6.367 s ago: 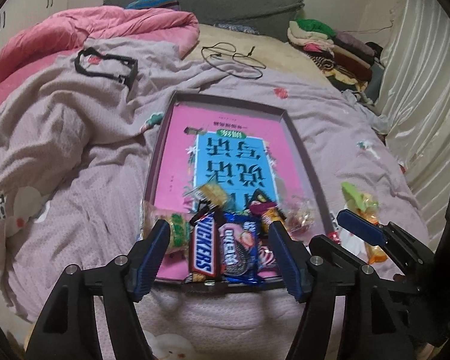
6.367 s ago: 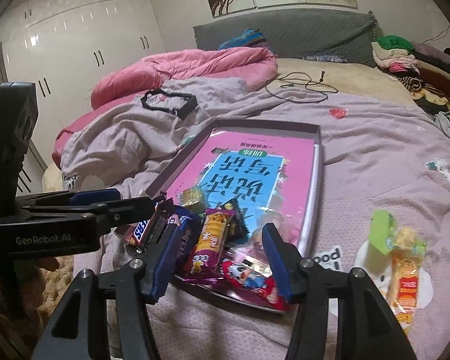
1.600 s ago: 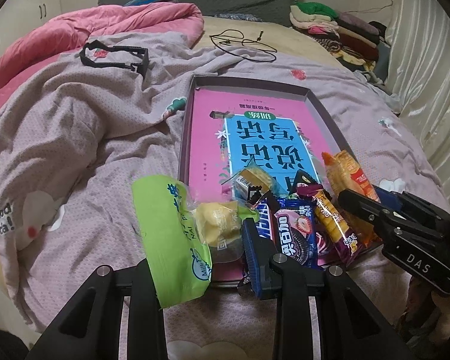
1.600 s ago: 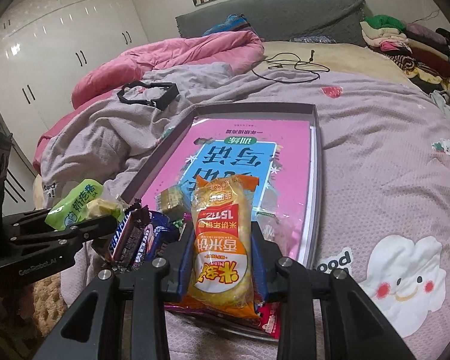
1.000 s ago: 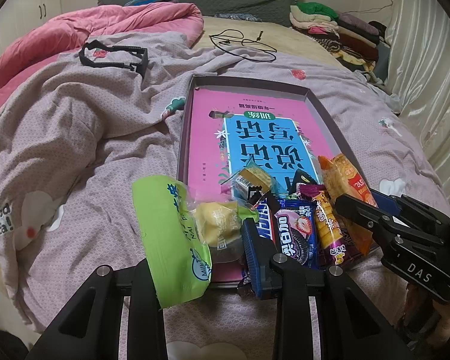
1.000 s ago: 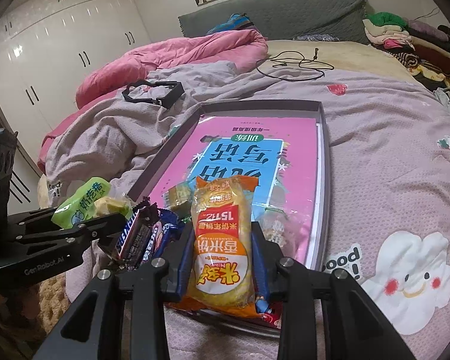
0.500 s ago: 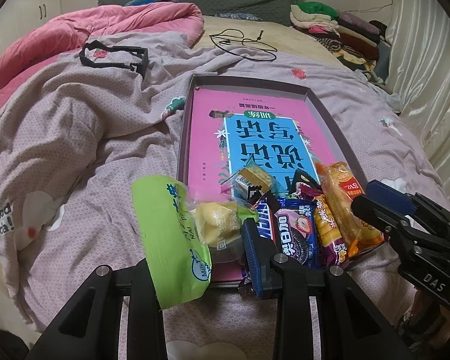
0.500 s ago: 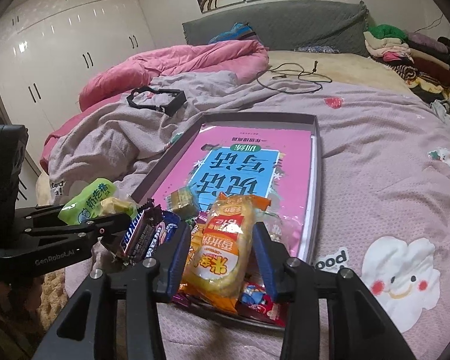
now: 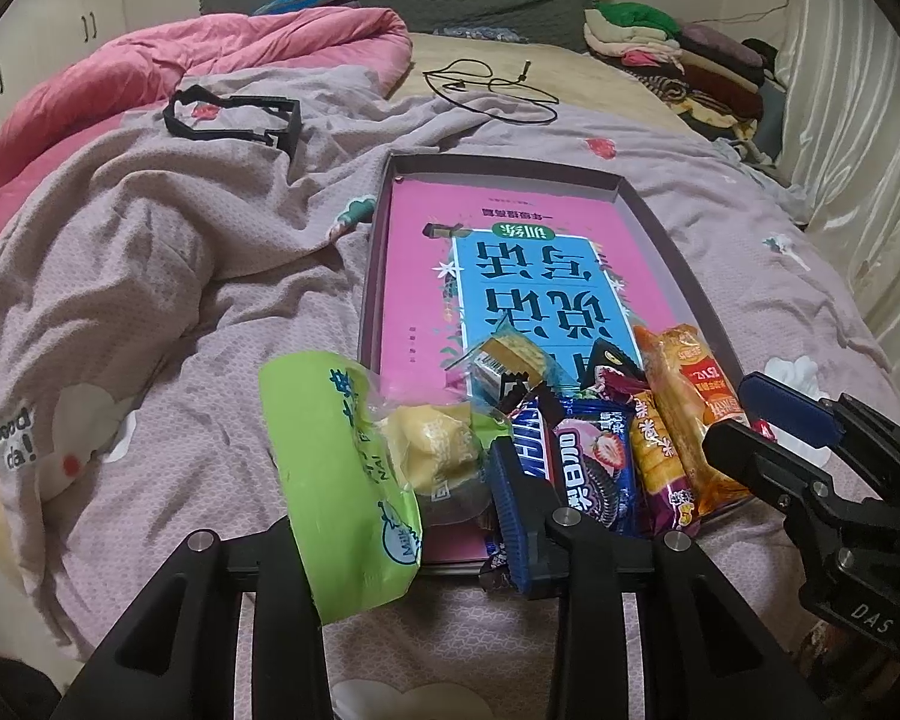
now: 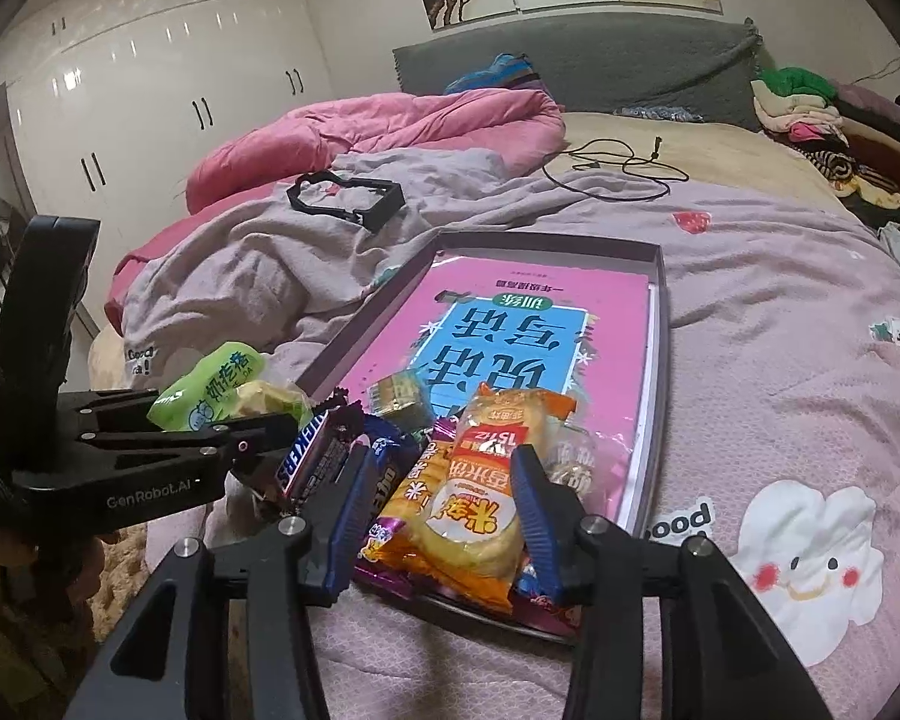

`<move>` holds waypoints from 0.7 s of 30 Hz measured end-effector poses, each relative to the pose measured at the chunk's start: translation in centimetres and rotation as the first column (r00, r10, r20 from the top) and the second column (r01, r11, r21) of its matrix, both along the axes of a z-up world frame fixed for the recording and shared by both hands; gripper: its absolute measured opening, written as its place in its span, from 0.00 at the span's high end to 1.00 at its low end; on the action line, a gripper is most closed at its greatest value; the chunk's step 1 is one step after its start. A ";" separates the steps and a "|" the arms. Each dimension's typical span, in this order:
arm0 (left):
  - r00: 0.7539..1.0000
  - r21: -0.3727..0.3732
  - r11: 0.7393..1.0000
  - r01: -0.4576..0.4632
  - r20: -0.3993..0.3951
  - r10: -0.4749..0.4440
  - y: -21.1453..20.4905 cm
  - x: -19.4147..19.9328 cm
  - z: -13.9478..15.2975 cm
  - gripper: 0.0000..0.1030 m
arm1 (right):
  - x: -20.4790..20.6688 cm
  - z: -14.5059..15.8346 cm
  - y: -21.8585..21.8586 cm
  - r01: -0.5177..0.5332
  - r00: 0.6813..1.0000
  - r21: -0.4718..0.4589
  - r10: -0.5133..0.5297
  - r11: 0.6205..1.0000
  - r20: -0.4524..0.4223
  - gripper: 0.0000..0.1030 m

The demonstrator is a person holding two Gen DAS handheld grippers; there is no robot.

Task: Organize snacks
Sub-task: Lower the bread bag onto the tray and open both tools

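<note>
Most snacks lie in the tray (image 9: 660,222); right claw (image 10: 444,516) has just been opening off the orange rice-cracker pack (image 10: 486,480); left claw (image 9: 402,498) grips the green milk-candy bag (image 9: 342,480), not yet placed.

1. My room is dimly lit from indoor light overhead; colours look muted and slightly grainy in both views.
2. The glossy wardrobe doors (image 10: 168,120) throw back bright white glare spots, and the curtain (image 9: 858,138) shines pale.
3. Shadows on the bedspread (image 9: 180,276) are soft and shallow.
4. The fisheye bends straight lines outward, and black vignette fills every corner.
5. The snack wrappers (image 10: 480,498) carry small highlights; their print stays sharp, while the far headboard (image 10: 600,60) is softer.
</note>
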State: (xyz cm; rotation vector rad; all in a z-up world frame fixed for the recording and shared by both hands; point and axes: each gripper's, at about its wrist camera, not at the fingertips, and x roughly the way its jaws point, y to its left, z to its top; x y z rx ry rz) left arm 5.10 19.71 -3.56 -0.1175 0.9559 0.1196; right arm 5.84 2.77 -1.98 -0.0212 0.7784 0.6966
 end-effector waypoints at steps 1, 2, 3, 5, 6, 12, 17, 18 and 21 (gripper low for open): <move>1.000 0.001 1.000 -0.002 0.000 0.002 0.0 0.0 0.0 0.64 | 0.0 -0.1 0.0 0.001 1.000 -0.001 -0.001 1.000 -0.002 0.55; 1.000 0.000 1.000 -0.003 0.002 0.003 0.0 0.0 0.1 0.62 | 0.0 -0.1 0.0 0.002 1.000 -0.003 -0.002 1.000 -0.003 0.55; 1.000 -0.001 1.000 -0.004 0.003 0.004 0.0 -0.1 0.2 0.60 | 0.1 -0.2 0.0 0.002 1.000 -0.004 -0.002 1.000 -0.005 0.55; 1.000 -0.001 1.000 -0.003 0.006 0.003 -0.1 -0.1 0.3 0.59 | 0.1 -0.2 0.0 0.004 1.000 -0.006 -0.004 1.000 -0.007 0.55; 1.000 -0.001 1.000 -0.003 0.008 0.003 -0.1 -0.2 0.4 0.58 | 0.2 -0.2 0.0 0.005 1.000 -0.005 -0.005 1.000 -0.007 0.54; 1.000 -0.005 1.000 0.001 0.018 -0.001 -0.4 -0.3 0.9 0.53 | 0.2 -0.4 0.1 0.002 1.000 -0.016 -0.002 1.000 -0.009 0.51; 0.999 0.004 1.000 0.002 0.032 -0.003 -0.7 -0.5 1.5 0.49 | 0.3 -0.4 0.1 0.005 1.000 -0.018 -0.005 1.000 -0.015 0.50; 0.999 0.005 1.000 0.002 0.039 -0.002 -0.7 -0.5 1.7 0.46 | 0.2 -0.4 0.1 0.005 1.000 -0.016 -0.005 1.000 -0.013 0.50; 0.998 0.008 1.000 0.003 0.064 -0.004 -0.9 -0.8 2.7 0.42 | 0.1 0.1 -0.1 0.013 1.000 -0.008 -0.013 1.000 0.009 0.49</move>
